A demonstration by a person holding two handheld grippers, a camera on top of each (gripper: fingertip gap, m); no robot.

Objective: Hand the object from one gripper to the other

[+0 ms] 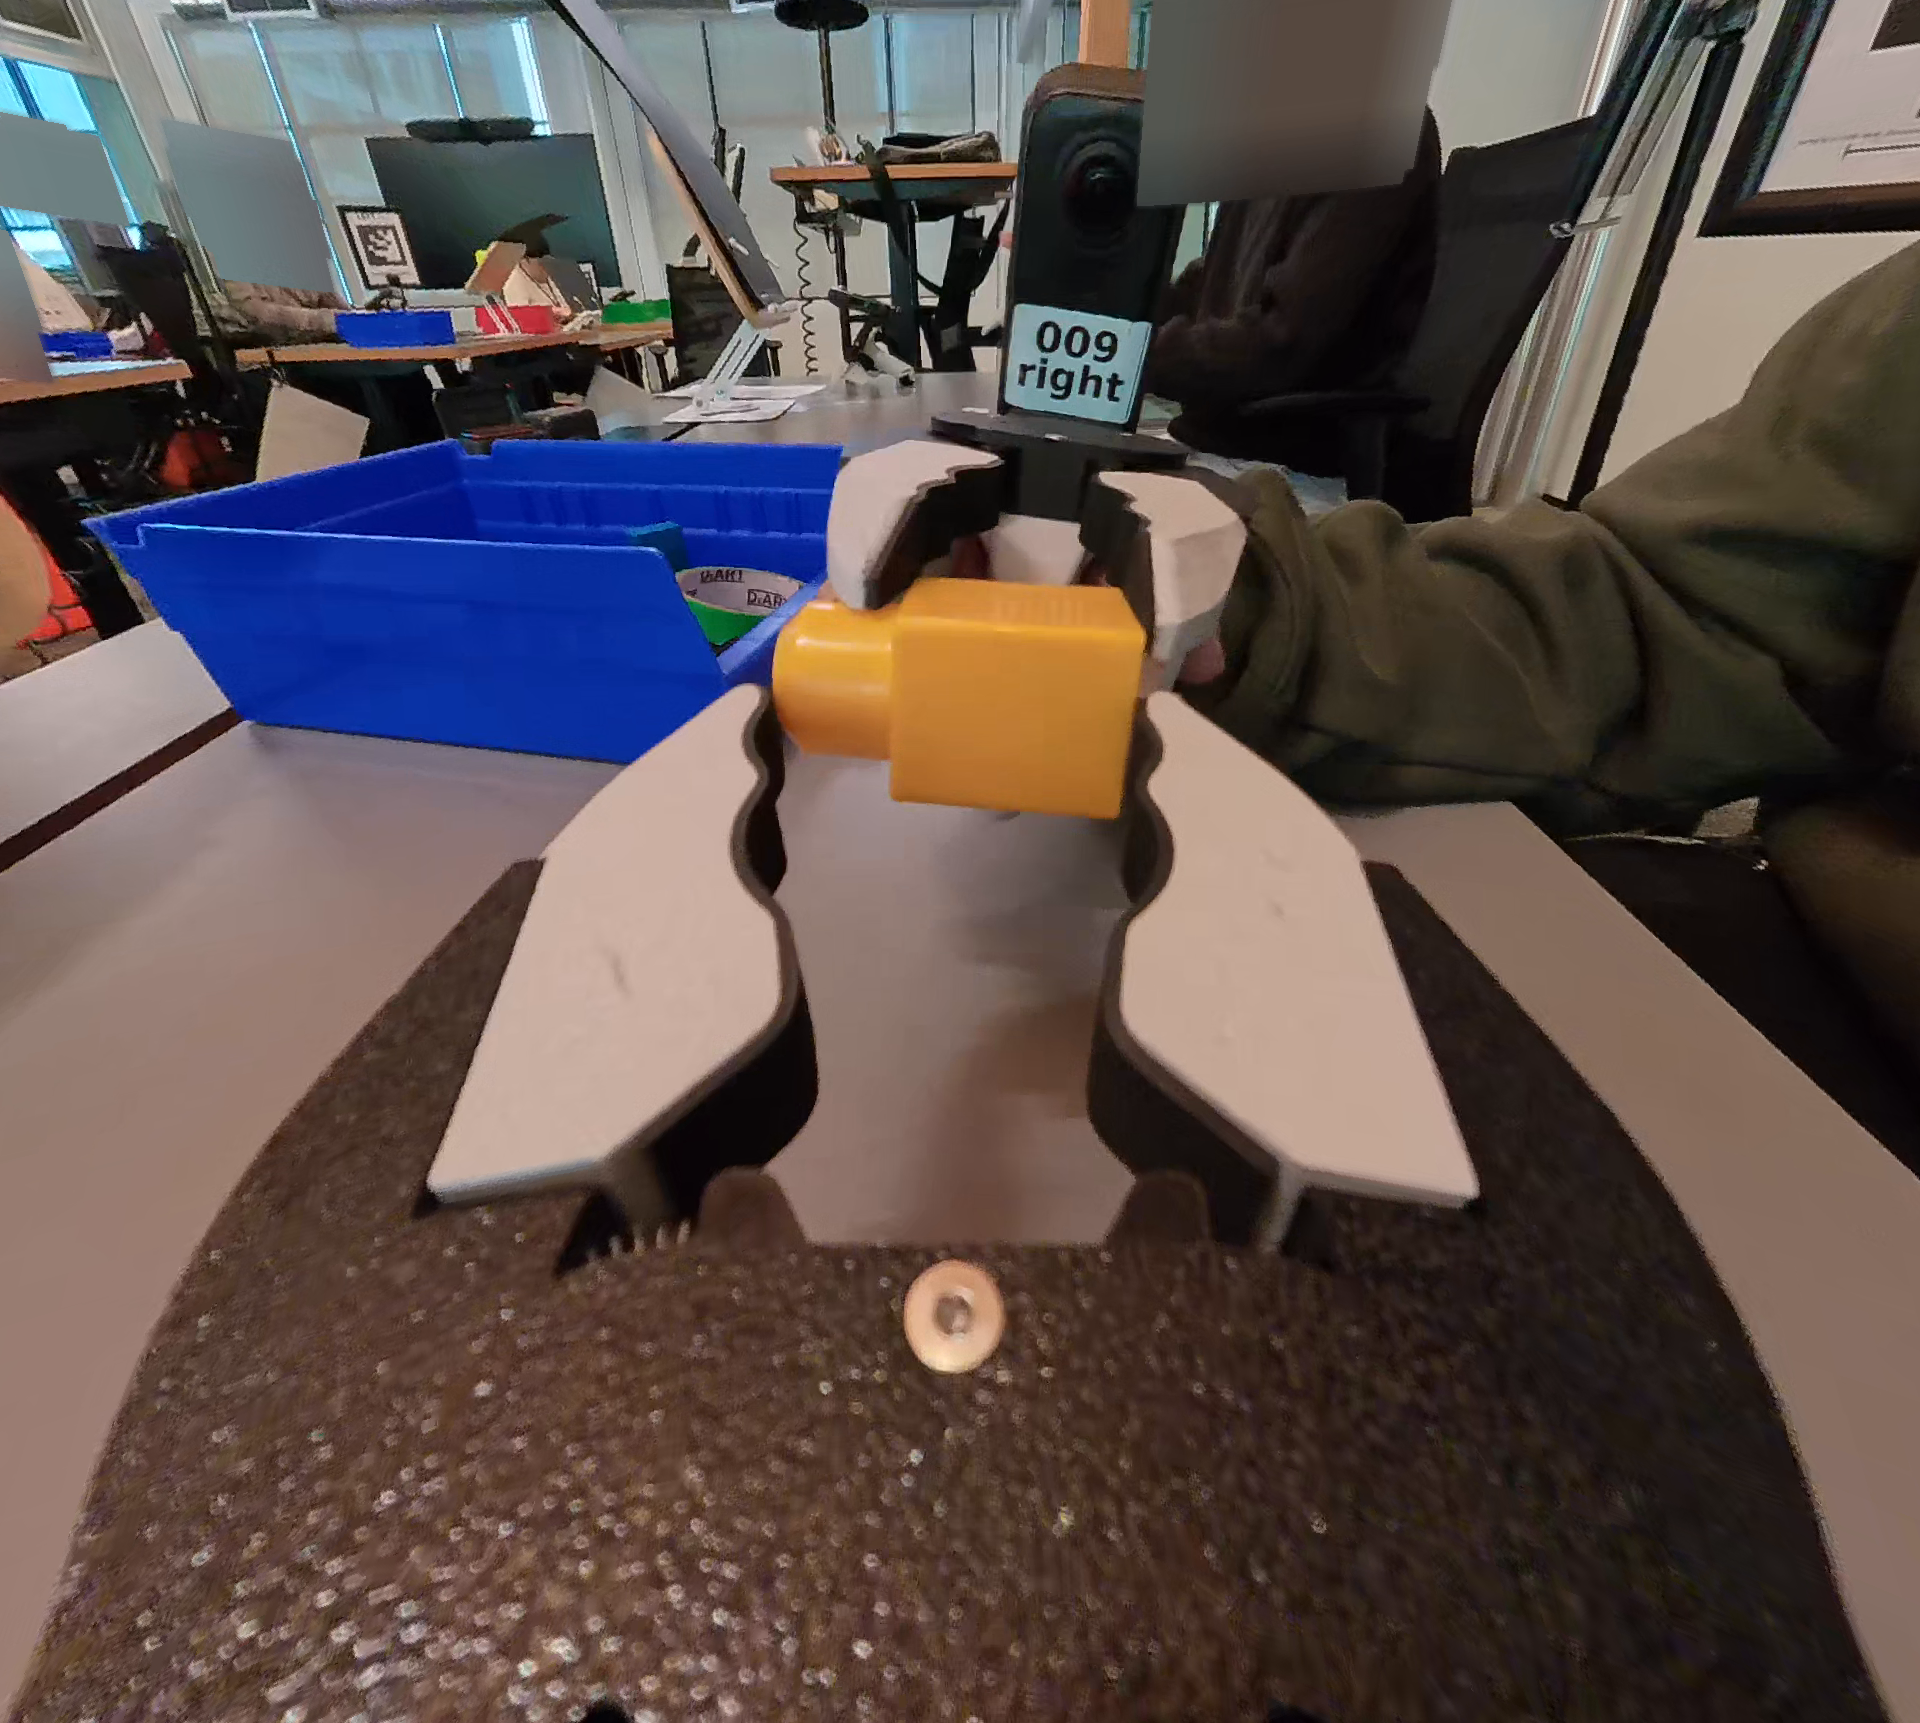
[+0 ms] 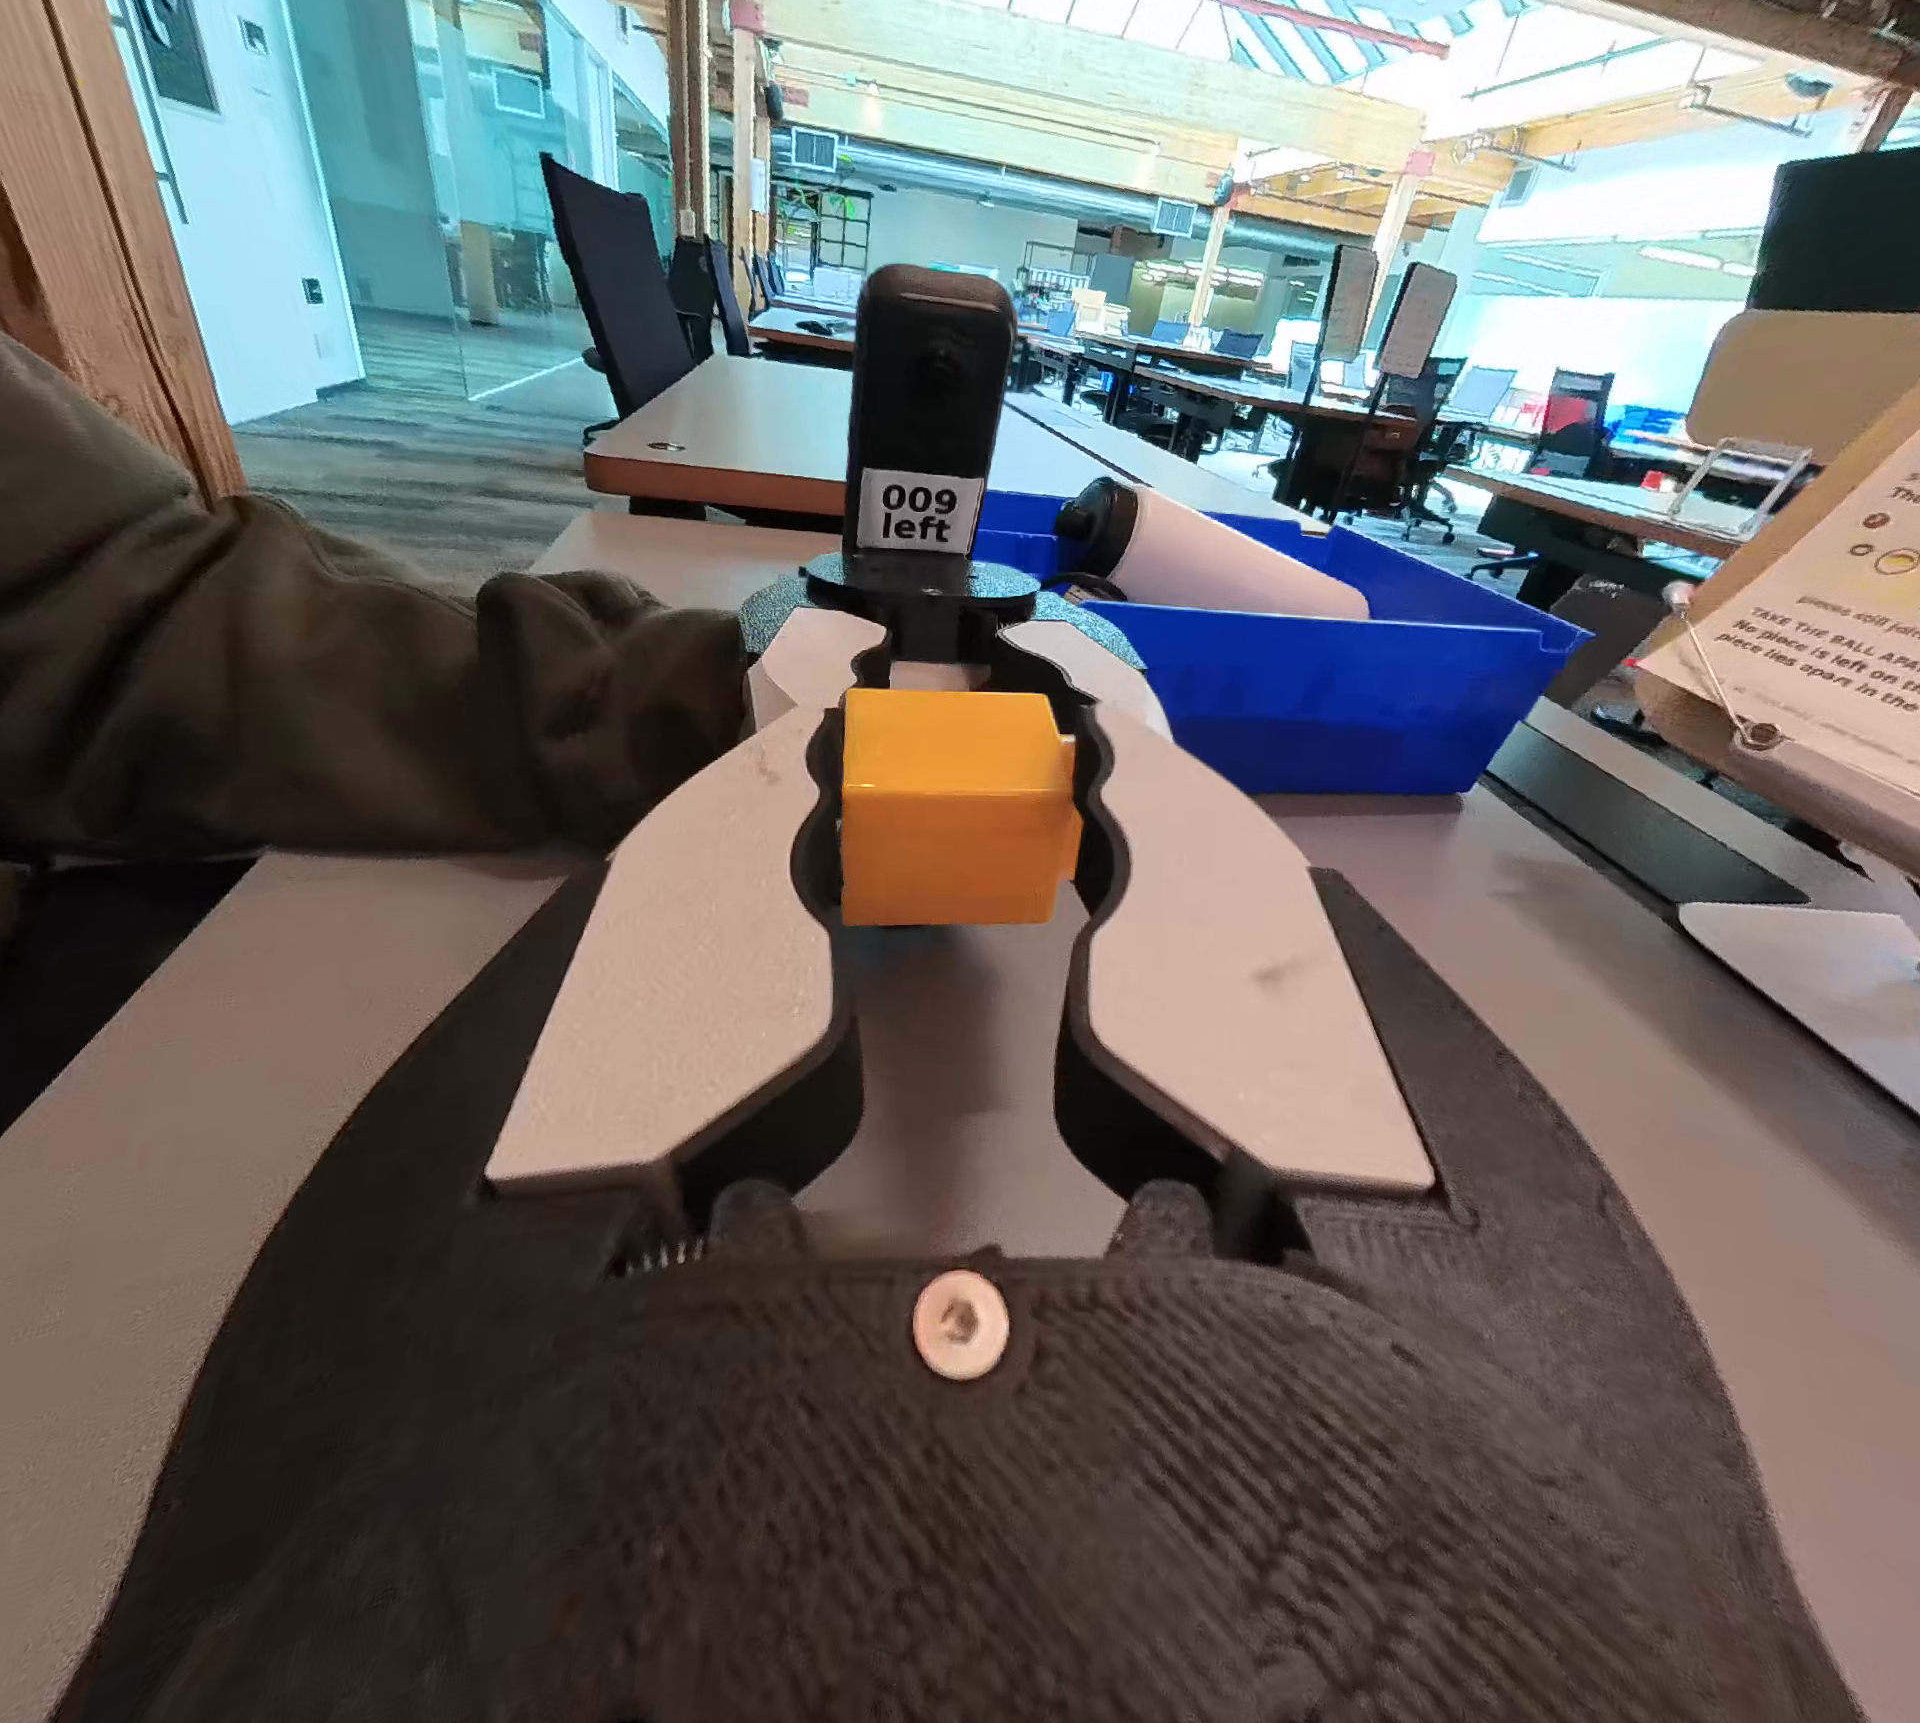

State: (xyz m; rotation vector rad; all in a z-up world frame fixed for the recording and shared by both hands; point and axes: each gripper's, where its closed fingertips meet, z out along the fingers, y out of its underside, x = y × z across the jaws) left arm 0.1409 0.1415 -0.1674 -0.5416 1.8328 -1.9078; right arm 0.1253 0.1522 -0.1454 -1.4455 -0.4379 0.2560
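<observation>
Right gripper (image 2: 956,800) clamps the yellow block (image 2: 951,806); left gripper (image 1: 956,738), white-labelled camera (image 2: 928,416) above, spreads wide around it.

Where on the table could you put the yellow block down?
Bare grey table lies in front of the blue bin, under both grippers. It is crowded by the bin, and by the paper stand beyond the right gripper.

My left camera sits low behind my left gripper (image 1: 951,738), looking forward along its fingers, close over the grey table (image 1: 343,852). My right camera does the same behind my right gripper (image 2: 951,780), facing the opposite way. Each looks at the other head-on from near. Both share the yellow block (image 1: 997,697) between them, the blue bin (image 1: 416,624) and the tabletop.
</observation>
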